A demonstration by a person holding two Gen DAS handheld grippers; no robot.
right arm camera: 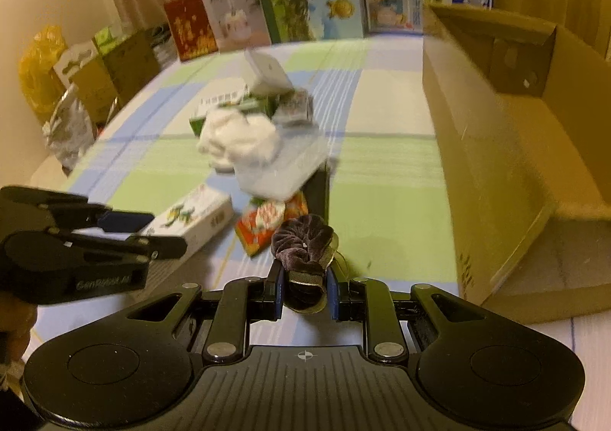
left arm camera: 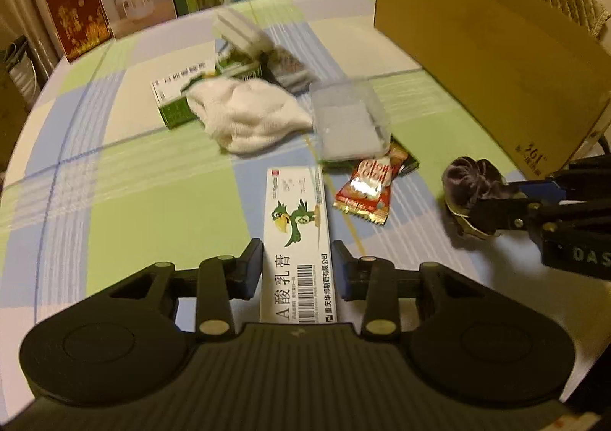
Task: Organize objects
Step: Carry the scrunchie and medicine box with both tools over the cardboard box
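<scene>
Left wrist view: our left hand-held gripper (left arm camera: 298,270) clamps the long white ointment box (left arm camera: 296,240) above the checked worktop (left arm camera: 114,182). Our right hand-held gripper (right arm camera: 305,293) pinches a dark velvet scrunchie (right arm camera: 303,240), beside the open cardboard box (right arm camera: 515,163).

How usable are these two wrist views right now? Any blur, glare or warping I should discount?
Left wrist view: warm dim light, fisheye bending the table edge, the white cloth soft, glare on the red snack packet, print on the ointment box readable. Right wrist view: heavier motion blur over the pile, the cardboard box smeared, only the purple scrunchie fairly sharp.
</scene>
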